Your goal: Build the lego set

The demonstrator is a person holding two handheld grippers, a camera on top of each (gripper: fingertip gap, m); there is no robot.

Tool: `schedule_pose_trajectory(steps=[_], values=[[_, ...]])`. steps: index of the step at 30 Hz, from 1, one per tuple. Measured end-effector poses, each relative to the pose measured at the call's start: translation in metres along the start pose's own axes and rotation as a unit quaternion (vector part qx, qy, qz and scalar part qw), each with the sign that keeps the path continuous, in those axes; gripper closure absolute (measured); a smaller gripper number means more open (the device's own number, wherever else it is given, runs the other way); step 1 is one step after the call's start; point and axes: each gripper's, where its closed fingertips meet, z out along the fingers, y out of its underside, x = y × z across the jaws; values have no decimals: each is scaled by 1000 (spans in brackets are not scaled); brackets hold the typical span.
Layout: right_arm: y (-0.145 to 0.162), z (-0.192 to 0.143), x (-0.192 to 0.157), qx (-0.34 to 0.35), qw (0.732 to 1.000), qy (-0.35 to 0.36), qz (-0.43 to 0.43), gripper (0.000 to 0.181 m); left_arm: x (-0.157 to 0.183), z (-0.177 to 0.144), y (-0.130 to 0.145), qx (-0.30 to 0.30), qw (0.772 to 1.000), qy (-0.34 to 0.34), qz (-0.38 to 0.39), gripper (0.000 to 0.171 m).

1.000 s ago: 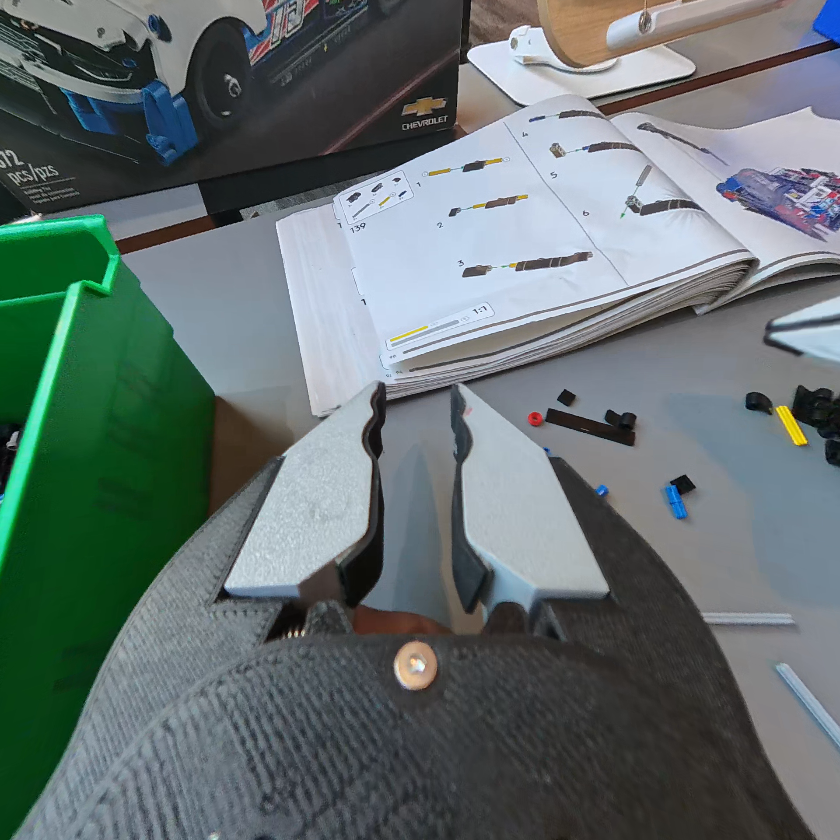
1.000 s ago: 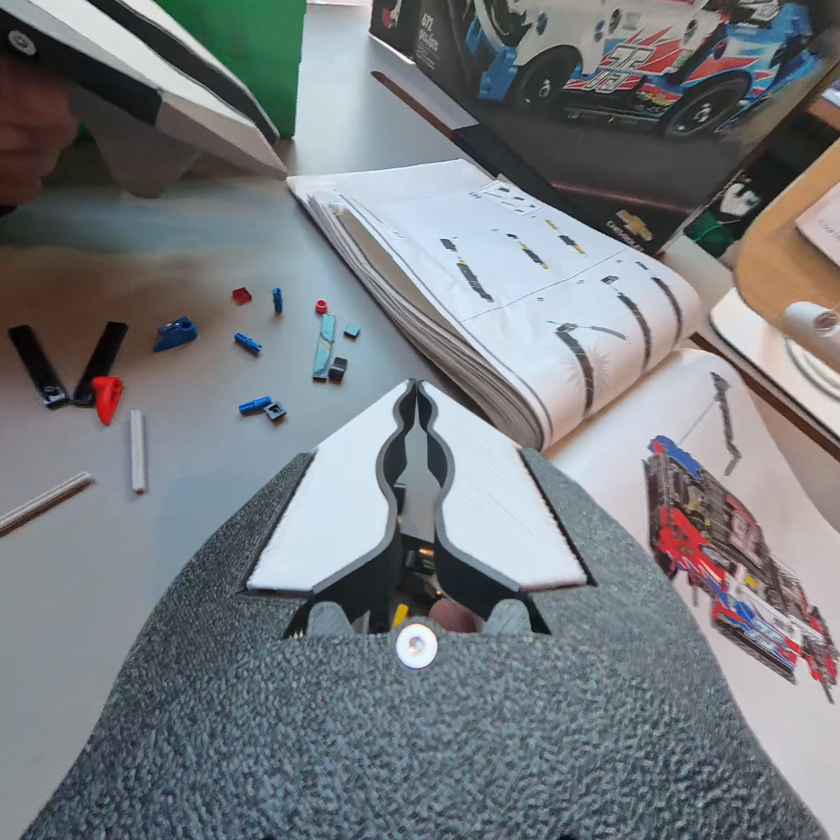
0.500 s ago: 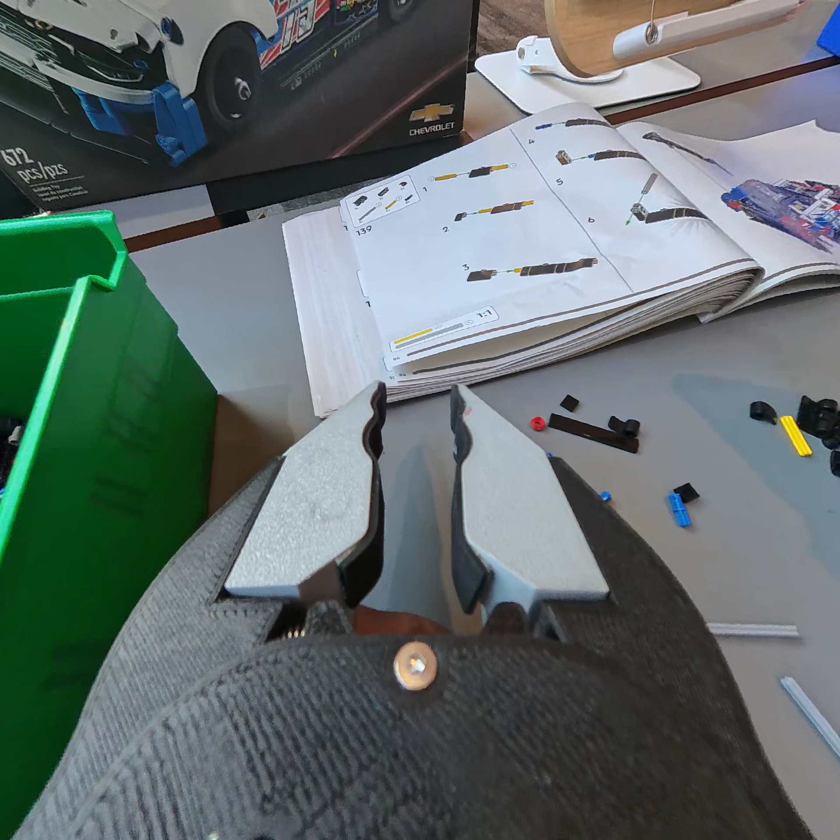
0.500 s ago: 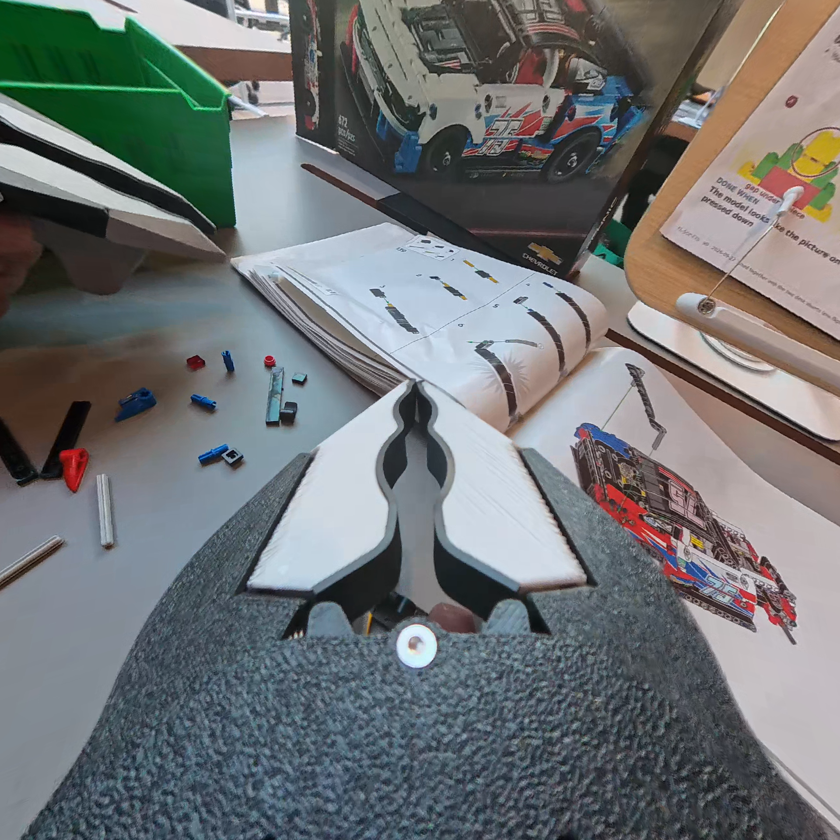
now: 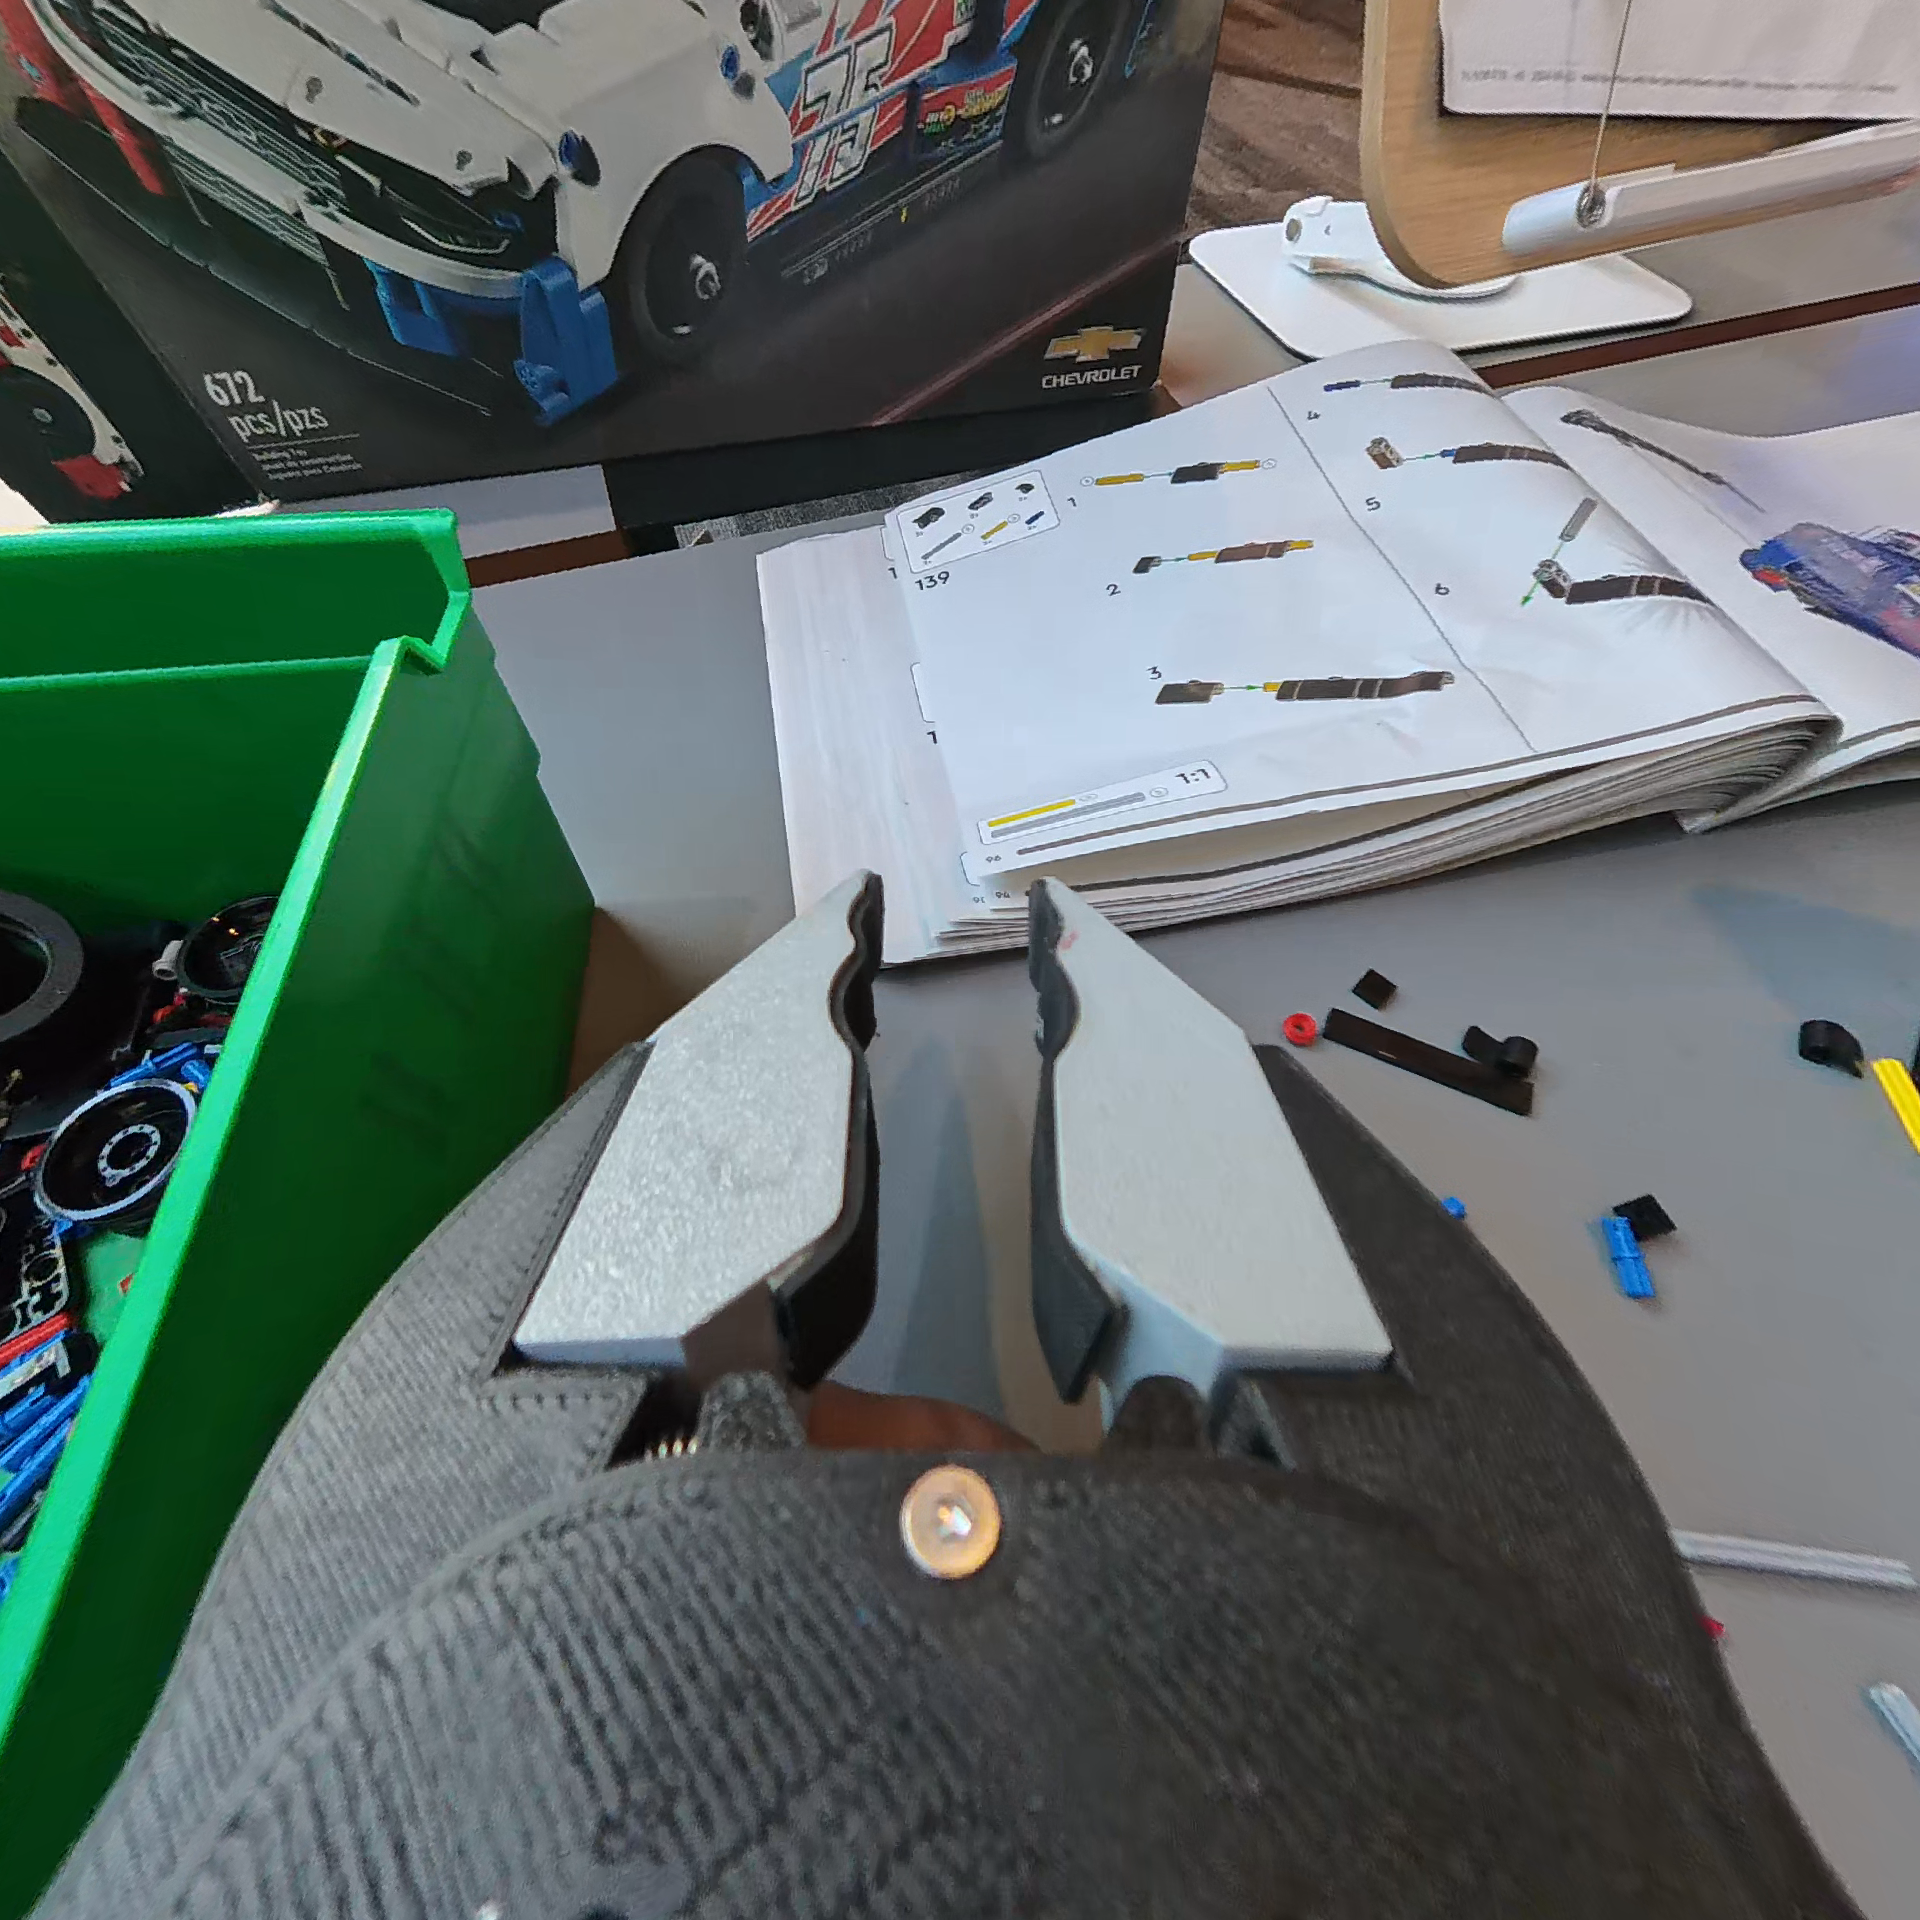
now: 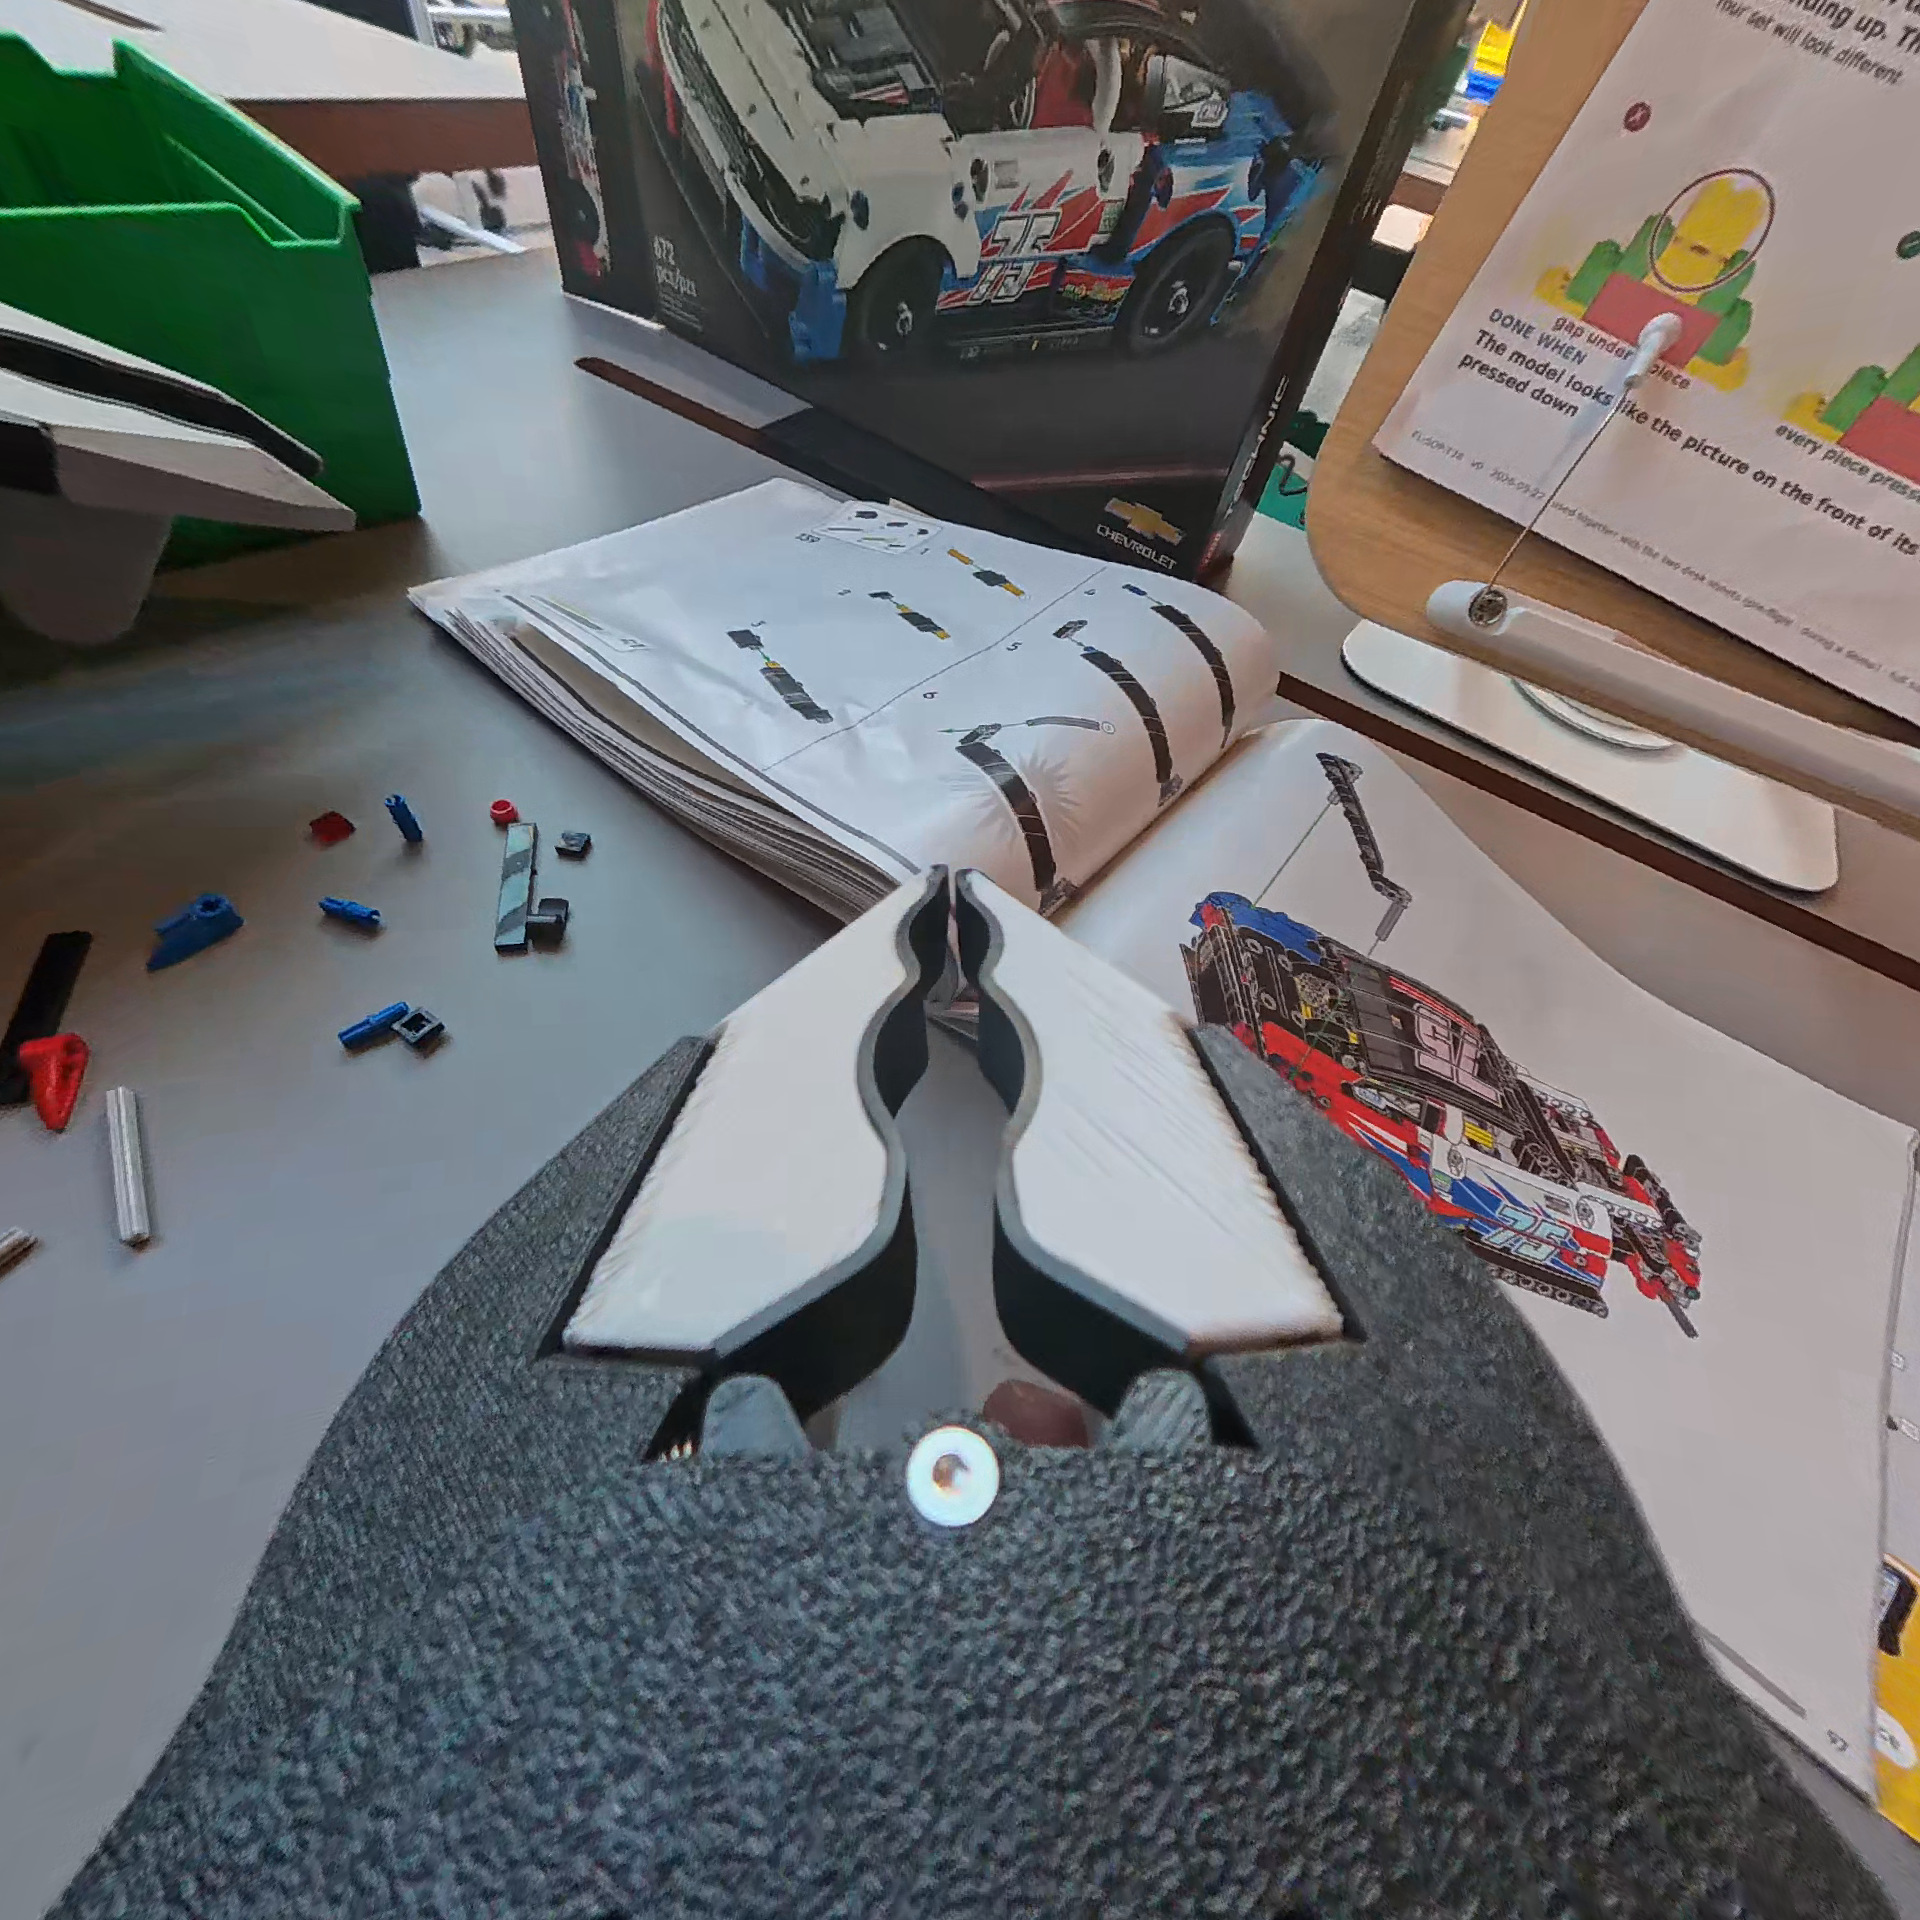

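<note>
While both tools hover above the grey worktop (image 5: 665,727), neither holds anything. The left tongs (image 5: 954,902) stand apart with a clear gap between them, their tips just short of the near edge of the open instruction booklet (image 5: 1247,665). The right tongs (image 6: 952,883) are drawn together, tips almost touching, over the booklet's near edge where its two pages meet.

A green bin (image 5: 312,935) sits close on the left of the left tongs, its wall nearly against the tool; wheels and blue pieces lie inside. The set's box (image 5: 623,208) stands upright at the far edge, behind the booklet. A wooden stand (image 6: 1455,416) holding a sheet rises far right.

Loose pieces are scattered on bare worktop between the two tools: a black strip (image 5: 1423,1060), a red ring (image 5: 1299,1029), a blue pin (image 5: 1626,1257), a red wedge (image 6: 52,1070), a grey rod (image 6: 127,1164). Open worktop surrounds them.
</note>
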Motion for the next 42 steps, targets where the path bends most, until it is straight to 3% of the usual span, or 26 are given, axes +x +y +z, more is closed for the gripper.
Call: schedule_pose_trajectory(steps=[5, 8, 11, 19, 26, 35, 42], values=[[24, 8, -28, -61, 992, -107, 1, 181, 0, -1, -2, 6, 1000, -2, 2, 146], [55, 12, -38, -140, 980, -132, -48, 178, -1, -1, -1, 4, 1000, -1, 2, 145], [71, 11, -39, -177, 971, -142, -70, 178, 0, -1, -1, 3, 1000, 0, 3, 146], [51, 1, -10, -117, 984, -131, 3, 178, 4, 1, 1, -1, 1000, 6, 7, 146], [59, 0, -15, -134, 980, -143, -19, 177, 7, 2, 3, -3, 1000, 7, 12, 146], [89, -23, -24, -231, 953, -177, -80, 172, 5, 3, 3, -5, 1000, 5, 12, 146], [87, -23, -16, -217, 960, -157, -76, 178, 5, 5, 6, -12, 1000, 6, 14, 146]])
